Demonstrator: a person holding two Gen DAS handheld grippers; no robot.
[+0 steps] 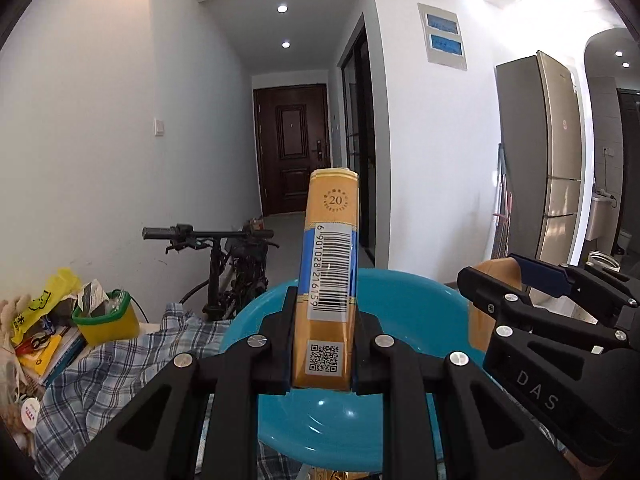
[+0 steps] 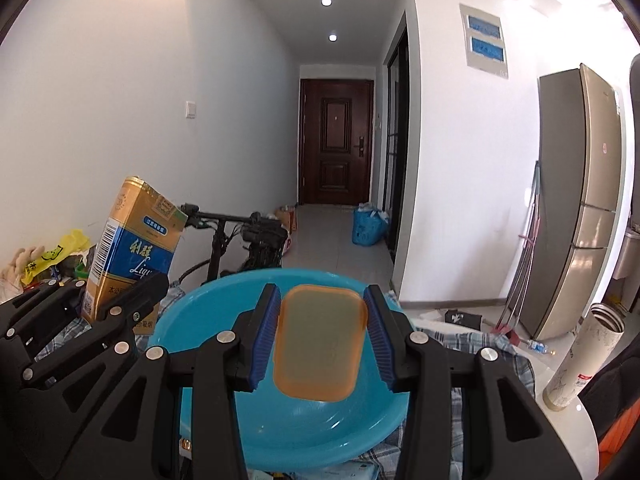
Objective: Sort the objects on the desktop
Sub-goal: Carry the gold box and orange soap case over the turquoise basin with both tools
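a cigarette pack [image 1: 326,280] is being clamped upright by the left gripper [image 1: 324,344] and an orange soap-box lid [image 2: 320,344] by the right gripper [image 2: 322,340], both above the blue basin [image 2: 192,320]. with both grippers being crowded together, collision or a missed drop is being risked.

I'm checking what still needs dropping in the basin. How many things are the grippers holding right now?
2. A gold-and-blue carton is clamped in the left gripper, and an orange box in the right gripper, both over the blue basin.
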